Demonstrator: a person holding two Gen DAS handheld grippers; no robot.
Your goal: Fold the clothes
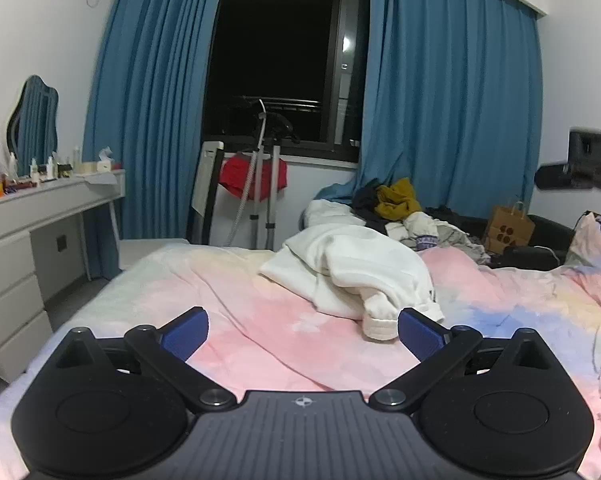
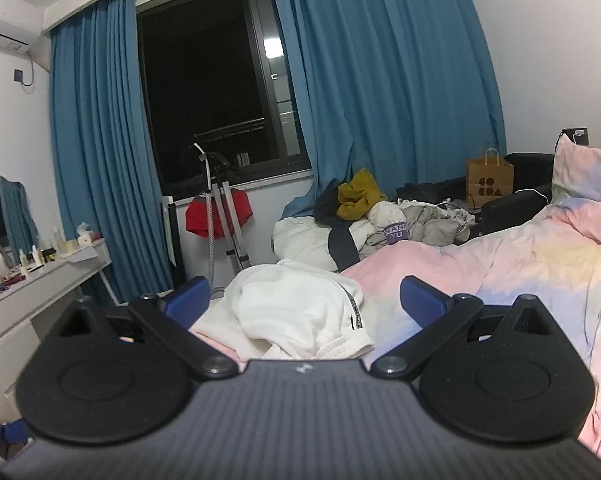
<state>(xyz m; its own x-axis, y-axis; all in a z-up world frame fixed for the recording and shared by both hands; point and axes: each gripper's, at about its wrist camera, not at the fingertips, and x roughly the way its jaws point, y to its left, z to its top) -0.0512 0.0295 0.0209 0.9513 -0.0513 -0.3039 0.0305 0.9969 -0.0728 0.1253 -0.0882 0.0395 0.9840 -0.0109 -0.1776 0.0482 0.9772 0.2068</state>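
Observation:
A crumpled white garment (image 1: 352, 276) lies on the pink pastel bedspread (image 1: 260, 332). My left gripper (image 1: 302, 334) is open and empty, hovering over the bed just short of the garment's cuff. In the right wrist view the same white garment (image 2: 300, 312) lies bunched directly ahead between the blue pads. My right gripper (image 2: 304, 300) is open and empty just above and before it. The right gripper's body (image 1: 580, 168) shows blurred at the right edge of the left wrist view.
A heap of other clothes (image 1: 400, 208) lies past the bed's far side, under blue curtains (image 1: 440, 100). A brown paper bag (image 2: 488, 178) stands on a black sofa. A white dresser (image 1: 32, 220) with bottles stands at left. A steamer stand with a red garment (image 1: 256, 180) is by the window.

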